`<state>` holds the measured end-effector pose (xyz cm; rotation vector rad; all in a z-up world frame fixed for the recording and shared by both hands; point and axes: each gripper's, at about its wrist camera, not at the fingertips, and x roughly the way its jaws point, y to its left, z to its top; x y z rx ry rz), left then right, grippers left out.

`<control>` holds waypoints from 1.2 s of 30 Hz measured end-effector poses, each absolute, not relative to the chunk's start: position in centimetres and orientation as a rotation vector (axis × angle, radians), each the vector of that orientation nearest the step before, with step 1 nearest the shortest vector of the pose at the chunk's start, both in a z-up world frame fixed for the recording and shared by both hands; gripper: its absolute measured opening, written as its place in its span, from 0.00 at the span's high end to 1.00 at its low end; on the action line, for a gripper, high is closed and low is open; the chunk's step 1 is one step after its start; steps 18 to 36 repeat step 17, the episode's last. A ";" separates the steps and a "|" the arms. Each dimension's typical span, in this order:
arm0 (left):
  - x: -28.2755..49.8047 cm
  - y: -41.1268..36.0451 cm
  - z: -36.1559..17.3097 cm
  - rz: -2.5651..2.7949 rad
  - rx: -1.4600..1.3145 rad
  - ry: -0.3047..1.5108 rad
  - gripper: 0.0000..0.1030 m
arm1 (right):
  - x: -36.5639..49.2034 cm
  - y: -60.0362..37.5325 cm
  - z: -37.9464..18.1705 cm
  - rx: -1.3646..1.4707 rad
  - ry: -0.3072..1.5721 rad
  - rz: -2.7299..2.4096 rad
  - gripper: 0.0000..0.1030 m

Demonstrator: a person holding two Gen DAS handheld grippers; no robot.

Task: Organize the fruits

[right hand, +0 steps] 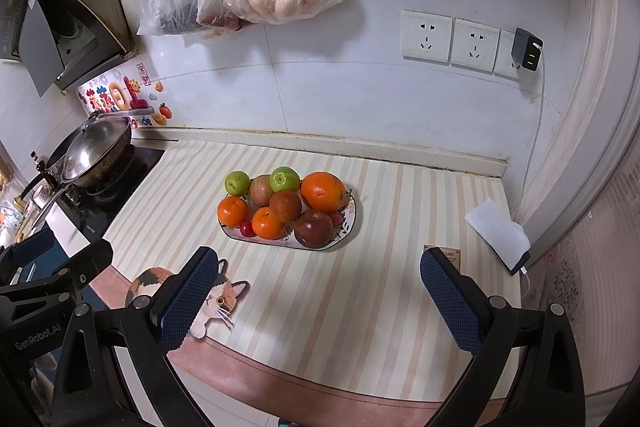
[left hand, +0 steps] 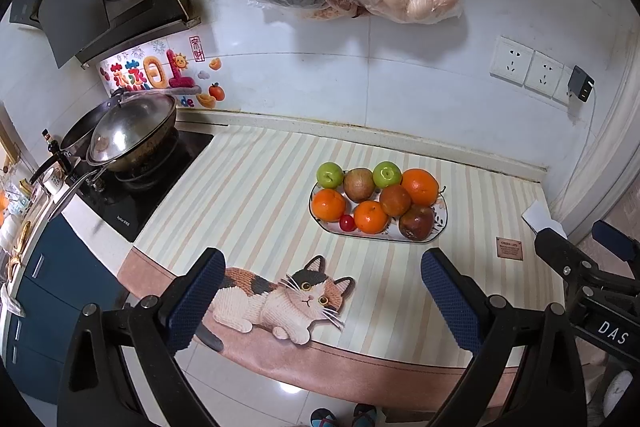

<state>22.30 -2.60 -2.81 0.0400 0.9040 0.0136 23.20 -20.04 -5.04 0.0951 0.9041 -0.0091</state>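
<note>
Both the left hand-held gripper [left hand: 322, 301] and the right hand-held gripper [right hand: 320, 301] hang with jaws spread wide and nothing between them, above the near edge of the desk [right hand: 360, 307]. Ahead of both, well apart from their fingertips, the oval plate [right hand: 347, 225] rests on the striped mat, piled with oranges [right hand: 322, 191], green apples [right hand: 284, 179], darker fruit and a small red one. A wok [left hand: 132, 135] sits far off to the left.

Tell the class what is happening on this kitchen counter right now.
Nothing is being held. The left gripper and right gripper both hover open above the striped cat-print mat. All the fruit, green apples, oranges, brownish ones, sits piled on the oval patterned white plate, untouched.
</note>
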 end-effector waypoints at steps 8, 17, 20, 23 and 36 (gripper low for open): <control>22.2 -2.7 -2.8 0.012 0.041 0.903 0.02 | 22.9 -20.1 -4.9 0.099 0.906 -0.011 0.00; 22.0 -2.8 -2.7 0.008 0.043 0.891 0.02 | 22.9 -20.2 -4.9 0.100 0.906 -0.010 0.00; 22.0 -2.8 -2.7 0.008 0.043 0.891 0.02 | 22.9 -20.2 -4.9 0.100 0.906 -0.010 0.00; 22.0 -2.8 -2.7 0.008 0.043 0.891 0.02 | 22.9 -20.2 -4.9 0.100 0.906 -0.010 0.00; 22.0 -2.8 -2.7 0.008 0.043 0.891 0.02 | 22.9 -20.2 -4.9 0.100 0.906 -0.010 0.00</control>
